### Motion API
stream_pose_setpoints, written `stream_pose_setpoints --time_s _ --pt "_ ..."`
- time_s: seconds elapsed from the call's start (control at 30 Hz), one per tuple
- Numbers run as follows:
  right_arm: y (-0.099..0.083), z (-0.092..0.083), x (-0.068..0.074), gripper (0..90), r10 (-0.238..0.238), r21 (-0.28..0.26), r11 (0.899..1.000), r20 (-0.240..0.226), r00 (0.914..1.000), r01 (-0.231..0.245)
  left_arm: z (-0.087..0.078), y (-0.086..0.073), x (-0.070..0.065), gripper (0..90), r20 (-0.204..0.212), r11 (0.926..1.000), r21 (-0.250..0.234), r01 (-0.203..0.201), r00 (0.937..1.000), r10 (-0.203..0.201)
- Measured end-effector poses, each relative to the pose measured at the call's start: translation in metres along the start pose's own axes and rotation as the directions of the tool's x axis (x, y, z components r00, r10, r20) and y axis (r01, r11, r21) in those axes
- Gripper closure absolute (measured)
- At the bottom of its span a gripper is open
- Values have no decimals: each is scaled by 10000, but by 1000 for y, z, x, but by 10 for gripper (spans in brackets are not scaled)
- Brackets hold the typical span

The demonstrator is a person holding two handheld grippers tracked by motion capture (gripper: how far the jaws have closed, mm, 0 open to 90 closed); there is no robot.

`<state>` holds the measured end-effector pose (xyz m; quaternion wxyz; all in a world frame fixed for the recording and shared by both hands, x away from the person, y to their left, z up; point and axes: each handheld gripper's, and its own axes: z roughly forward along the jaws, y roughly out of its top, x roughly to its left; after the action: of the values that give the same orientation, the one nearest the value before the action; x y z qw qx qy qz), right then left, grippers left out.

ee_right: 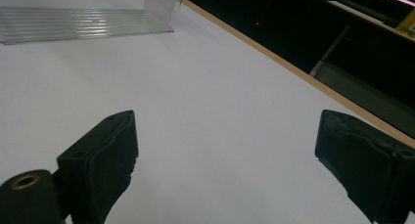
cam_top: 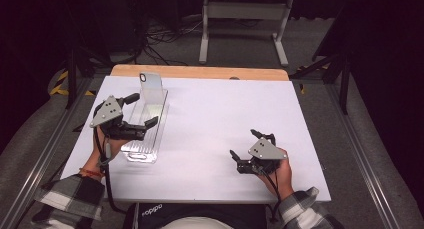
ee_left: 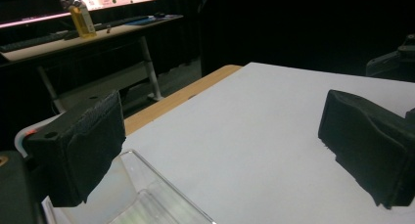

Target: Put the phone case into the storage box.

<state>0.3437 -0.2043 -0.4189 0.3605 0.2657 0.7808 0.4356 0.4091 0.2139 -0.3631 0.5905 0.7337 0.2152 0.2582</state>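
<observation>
Hovering with jaws spread over the clear case [cam_top: 146,120] at the table's [cam_top: 215,119] left, left gripper [cam_top: 141,110] lined up to grasp, right gripper [cam_top: 246,146] open, resting clear aside

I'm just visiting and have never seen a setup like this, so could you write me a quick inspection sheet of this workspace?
Surface: white table top with a wooden strip along its far edge.
Job's things: a clear plastic tray lies at the left, its far end standing upright.
Clutter: nothing seen on the table.
Grippers: left gripper is over the tray, jaws wide apart; right gripper is low over bare table, jaws open, holding nothing.
Cables: a black cable trails from the left gripper off the near edge; loose cables lie on the floor beyond.
Surroundings: dark room, white desk frame behind the table.
</observation>
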Motion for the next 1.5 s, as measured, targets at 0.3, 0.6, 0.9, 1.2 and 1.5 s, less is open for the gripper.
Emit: stream_pose_setpoints --time_s 0.3,0.6,0.9,1.2,1.5 --pt "-1 -3 0 96 -22 -40 10000 72 10000 23 5 -3 -14 40 243 9994 184 -309 9992 304" --pt "-1 -6 0 118 -104 -87 9999 186 9998 106 8 -3 -26 40 338 9985 130 -528 9981 524" --pt "-2 -7 2 118 -170 -69 9998 209 9996 171 4 -10 -37 36 435 9975 256 -658 9970 647" --pt "-2 -10 0 129 -94 -190 9998 413 9991 102 3 -10 -44 38 465 9959 243 -877 9952 865" --pt "-2 -12 1 134 -123 -217 9997 352 9993 131 2 -11 -51 32 567 9943 222 -1041 9931 1027"
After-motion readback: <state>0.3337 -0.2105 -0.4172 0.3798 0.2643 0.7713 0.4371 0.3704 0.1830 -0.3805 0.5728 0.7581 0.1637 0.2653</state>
